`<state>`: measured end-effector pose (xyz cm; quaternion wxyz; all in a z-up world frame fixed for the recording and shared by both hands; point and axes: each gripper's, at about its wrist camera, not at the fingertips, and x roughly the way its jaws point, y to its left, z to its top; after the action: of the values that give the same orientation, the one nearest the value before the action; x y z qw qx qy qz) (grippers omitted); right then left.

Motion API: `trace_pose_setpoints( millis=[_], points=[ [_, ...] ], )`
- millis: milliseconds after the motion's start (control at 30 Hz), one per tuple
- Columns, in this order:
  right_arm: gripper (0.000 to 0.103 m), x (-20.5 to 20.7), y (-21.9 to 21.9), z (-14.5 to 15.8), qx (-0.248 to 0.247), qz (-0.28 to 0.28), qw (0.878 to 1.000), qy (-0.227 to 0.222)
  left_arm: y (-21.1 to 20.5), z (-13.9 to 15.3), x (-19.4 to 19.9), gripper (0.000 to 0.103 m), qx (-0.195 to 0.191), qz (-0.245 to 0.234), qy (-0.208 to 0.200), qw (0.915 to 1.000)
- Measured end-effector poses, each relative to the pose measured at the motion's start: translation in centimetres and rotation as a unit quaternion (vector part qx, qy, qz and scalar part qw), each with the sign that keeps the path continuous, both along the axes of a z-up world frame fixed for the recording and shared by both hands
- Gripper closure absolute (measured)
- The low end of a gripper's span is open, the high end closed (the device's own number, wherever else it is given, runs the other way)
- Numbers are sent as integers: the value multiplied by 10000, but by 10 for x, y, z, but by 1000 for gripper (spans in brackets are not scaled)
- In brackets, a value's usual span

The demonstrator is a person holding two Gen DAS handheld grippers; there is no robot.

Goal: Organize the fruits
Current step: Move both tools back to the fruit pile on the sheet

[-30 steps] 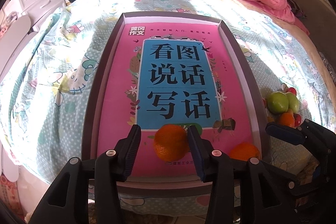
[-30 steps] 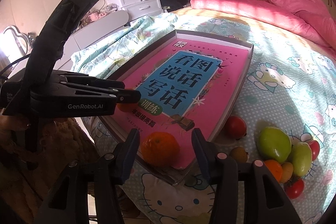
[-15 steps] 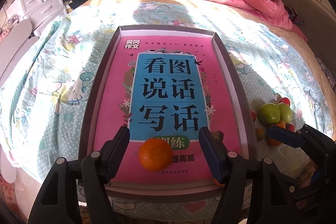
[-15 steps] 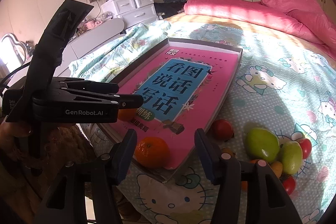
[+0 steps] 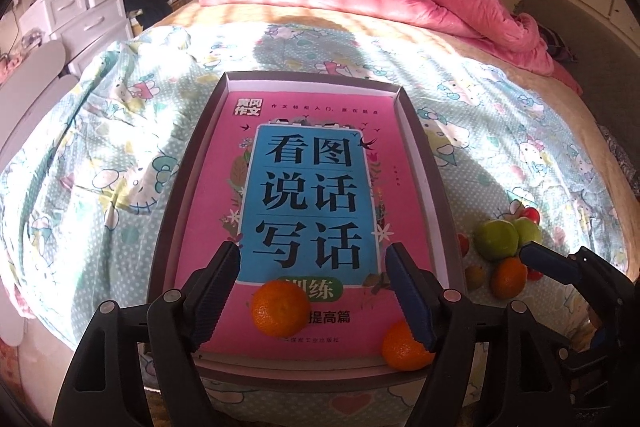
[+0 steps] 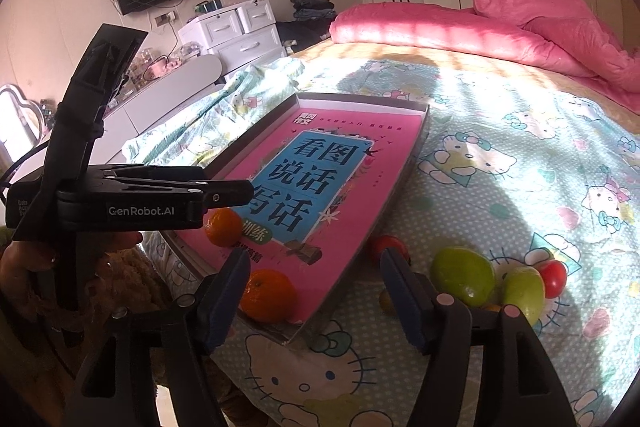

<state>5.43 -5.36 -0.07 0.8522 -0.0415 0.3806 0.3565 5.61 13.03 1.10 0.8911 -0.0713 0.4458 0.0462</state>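
Two oranges are set down in the shallow tray on the bed, resting on the pink book that lines it. The left gripper is opening, its jaws clear of the first orange lying between them. The right gripper is also opening, its jaws off the second orange at the tray's near corner. The remaining fruit is clustered on the bedsheet beside the tray, presumably to be moved in next.
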Motion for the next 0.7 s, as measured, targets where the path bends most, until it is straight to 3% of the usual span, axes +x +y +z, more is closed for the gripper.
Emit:
trace_pose_setpoints(
  millis=[700],
  points=[
    [31, 7, -42, 11, 82, -587, 9982, -103, -36, 11, -2, 25, -163, -478, -167, 9986]
  ],
)
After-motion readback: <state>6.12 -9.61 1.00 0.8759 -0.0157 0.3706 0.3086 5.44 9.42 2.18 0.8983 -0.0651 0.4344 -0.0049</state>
